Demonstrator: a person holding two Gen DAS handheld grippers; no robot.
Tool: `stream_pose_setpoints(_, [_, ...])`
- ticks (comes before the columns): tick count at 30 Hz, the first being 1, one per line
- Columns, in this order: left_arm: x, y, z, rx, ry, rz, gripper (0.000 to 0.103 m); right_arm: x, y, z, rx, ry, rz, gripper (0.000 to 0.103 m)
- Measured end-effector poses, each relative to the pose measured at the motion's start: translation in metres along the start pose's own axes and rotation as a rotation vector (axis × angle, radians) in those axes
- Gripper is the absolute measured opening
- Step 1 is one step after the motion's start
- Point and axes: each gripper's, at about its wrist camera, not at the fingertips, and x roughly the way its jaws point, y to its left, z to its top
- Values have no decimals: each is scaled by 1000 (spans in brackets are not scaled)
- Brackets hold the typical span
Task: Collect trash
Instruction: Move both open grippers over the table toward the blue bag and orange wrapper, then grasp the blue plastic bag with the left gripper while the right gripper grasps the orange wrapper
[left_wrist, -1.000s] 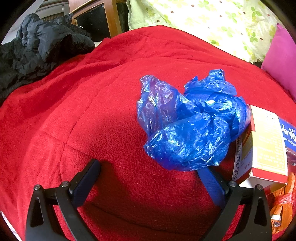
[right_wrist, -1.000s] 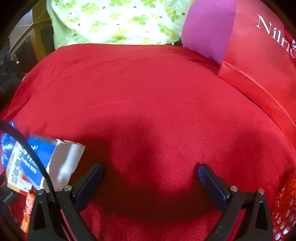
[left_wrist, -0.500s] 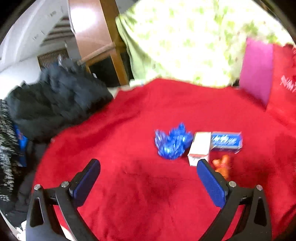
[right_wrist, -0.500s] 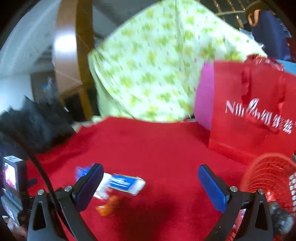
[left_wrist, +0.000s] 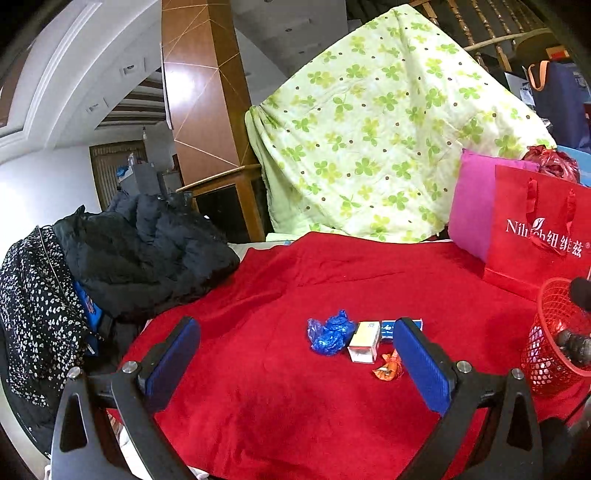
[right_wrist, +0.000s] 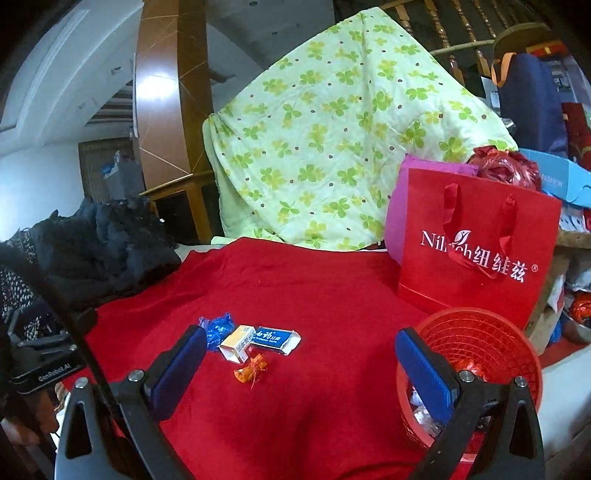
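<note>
On the red blanket (left_wrist: 295, 406) (right_wrist: 314, 295) lies a small group of trash: a crumpled blue plastic bag (left_wrist: 328, 334) (right_wrist: 218, 326), a yellow-and-white carton (left_wrist: 365, 341) (right_wrist: 238, 341), a blue-and-white carton (left_wrist: 386, 328) (right_wrist: 275, 338) and an orange wrapper (left_wrist: 388, 369) (right_wrist: 251, 369). A red mesh basket (right_wrist: 476, 328) (left_wrist: 550, 332) with some scraps inside stands at the right. My left gripper (left_wrist: 295, 362) and my right gripper (right_wrist: 299, 369) are both open, held high and back from the trash, with nothing between their fingers.
A red paper gift bag (right_wrist: 476, 254) and a magenta cushion (left_wrist: 472, 203) stand behind the basket. A green clover-print quilt (left_wrist: 369, 129) rises at the back. Dark jackets (left_wrist: 140, 251) are piled on the left edge of the blanket.
Both grippers have pulled up and far back from the blanket; the trash, close under the left gripper a second ago, now looks small and distant. The basket and gift bag have come into view.
</note>
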Motion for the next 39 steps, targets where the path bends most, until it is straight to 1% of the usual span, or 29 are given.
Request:
stream_pose_setpoints(5, [6, 1, -1, -18, 10, 13, 103, 3, 3, -1, 13, 13, 26, 103])
stream_pose_setpoints(10, [19, -1, -9, -20, 39, 8, 103, 15, 8, -6, -7, 34, 21, 103])
stream_pose_setpoints(15, [41, 1, -19, -34, 81, 13, 103, 45, 8, -13, 3, 100, 33, 103])
stream_pose_setpoints(18, [58, 5, -25, -32, 106, 24, 103, 69, 12, -19, 0, 140, 46, 103])
stream_pose_setpoints(21, [77, 9, -33, -28, 114, 43, 103, 99, 18, -28, 15, 192, 81, 103])
stream_pose_setpoints(24, [101, 17, -43, -39, 132, 31, 103, 135, 27, -40, 15, 250, 121, 103])
stream_pose_setpoints(25, [114, 21, -51, -45, 152, 19, 103, 150, 30, -45, 14, 275, 131, 103])
stream_pose_setpoints(28, [152, 30, -73, -60, 206, 10, 103, 204, 35, -65, 29, 399, 161, 103])
stream_pose_setpoints(29, [165, 32, -81, -62, 233, 3, 103, 216, 36, -70, 32, 422, 161, 103])
stream_pose_setpoints(31, [188, 36, -94, -78, 288, -13, 103, 245, 37, -81, 59, 466, 165, 99])
stream_pose_setpoints(33, [204, 38, -101, -98, 328, -27, 103, 275, 37, -90, 106, 522, 186, 84])
stream_pose_setpoints(35, [221, 40, -103, -106, 354, -30, 103, 304, 40, -98, 148, 581, 204, 74])
stream_pose_setpoints(37, [236, 38, -101, -103, 367, -57, 103, 323, 45, -102, 166, 603, 198, 67])
stream_pose_setpoints(38, [244, 36, -98, -99, 374, -74, 103, 333, 48, -104, 177, 619, 198, 61])
stream_pose_setpoints(39, [254, 35, -95, -93, 385, -90, 103, 342, 50, -106, 189, 637, 198, 52])
